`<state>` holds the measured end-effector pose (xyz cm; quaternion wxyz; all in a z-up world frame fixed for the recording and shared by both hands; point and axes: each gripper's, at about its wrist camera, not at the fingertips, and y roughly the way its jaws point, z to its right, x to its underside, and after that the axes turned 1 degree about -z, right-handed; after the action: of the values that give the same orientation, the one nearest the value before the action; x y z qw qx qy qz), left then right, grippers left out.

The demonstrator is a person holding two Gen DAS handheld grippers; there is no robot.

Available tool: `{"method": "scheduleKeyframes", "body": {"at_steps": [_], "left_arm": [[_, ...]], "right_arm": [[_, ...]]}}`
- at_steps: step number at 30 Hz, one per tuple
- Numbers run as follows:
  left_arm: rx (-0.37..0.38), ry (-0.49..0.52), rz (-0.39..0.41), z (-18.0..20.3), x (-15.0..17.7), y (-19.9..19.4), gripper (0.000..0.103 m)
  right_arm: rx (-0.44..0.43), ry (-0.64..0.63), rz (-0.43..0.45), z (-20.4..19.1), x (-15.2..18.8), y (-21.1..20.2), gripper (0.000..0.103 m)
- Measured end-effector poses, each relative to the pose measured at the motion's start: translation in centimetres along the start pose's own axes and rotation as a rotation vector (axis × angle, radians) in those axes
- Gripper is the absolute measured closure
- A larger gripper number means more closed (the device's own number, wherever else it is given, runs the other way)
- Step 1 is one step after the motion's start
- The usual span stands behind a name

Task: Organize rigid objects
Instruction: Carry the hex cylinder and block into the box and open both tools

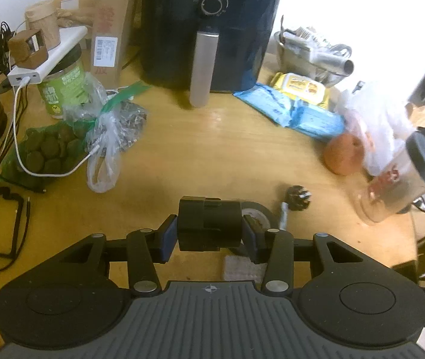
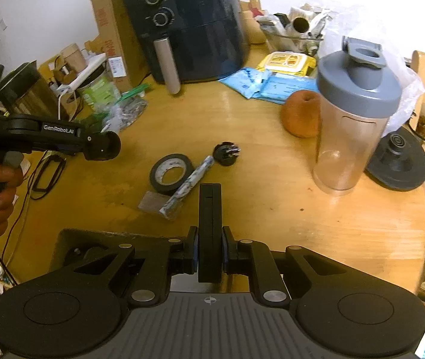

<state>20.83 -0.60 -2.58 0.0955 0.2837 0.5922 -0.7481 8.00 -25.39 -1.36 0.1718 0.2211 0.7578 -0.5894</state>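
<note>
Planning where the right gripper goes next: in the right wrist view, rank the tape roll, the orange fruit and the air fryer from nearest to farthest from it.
From the right gripper:
1. Tape roll, just ahead, slightly left.
2. Orange fruit, farther, ahead right, beside the shaker bottle.
3. Air fryer, at the table's far edge.

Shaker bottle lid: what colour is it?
Grey; the shaker bottle lid shows best in the right wrist view.

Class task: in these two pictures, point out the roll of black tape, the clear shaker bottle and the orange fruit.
Roll of black tape (image 2: 156, 176): right wrist view, left side of its ring.
Clear shaker bottle (image 2: 347, 146): right wrist view, transparent body.
Orange fruit (image 2: 299, 113): right wrist view, its front skin.
</note>
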Motion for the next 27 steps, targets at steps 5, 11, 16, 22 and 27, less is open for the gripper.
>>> {"method": "scheduleKeyframes", "body": {"at_steps": [5, 11, 16, 22, 27], "left_arm": [[0.038, -0.012, 0.009, 0.2, 1.1, -1.9, 0.059], [0.081, -0.015, 0.002, 0.5, 2.9, -3.7, 0.059], [0.110, -0.018, -0.020, 0.7, 4.4, -4.6, 0.059], [0.154, -0.036, -0.053, 1.0, 6.5, -5.3, 0.059], [0.219, -0.045, -0.045, 1.5, 7.7, -5.7, 0.058]], "right_arm": [[-0.013, -0.015, -0.008, -0.8, 0.3, 0.2, 0.086], [-0.025, -0.025, -0.015, -1.5, 0.5, 0.3, 0.086], [-0.036, -0.035, -0.024, -2.0, 0.8, 0.5, 0.086], [-0.041, -0.037, -0.029, -2.3, 1.1, 0.5, 0.086], [-0.042, -0.040, -0.031, -2.7, 1.4, 0.4, 0.086]]}}
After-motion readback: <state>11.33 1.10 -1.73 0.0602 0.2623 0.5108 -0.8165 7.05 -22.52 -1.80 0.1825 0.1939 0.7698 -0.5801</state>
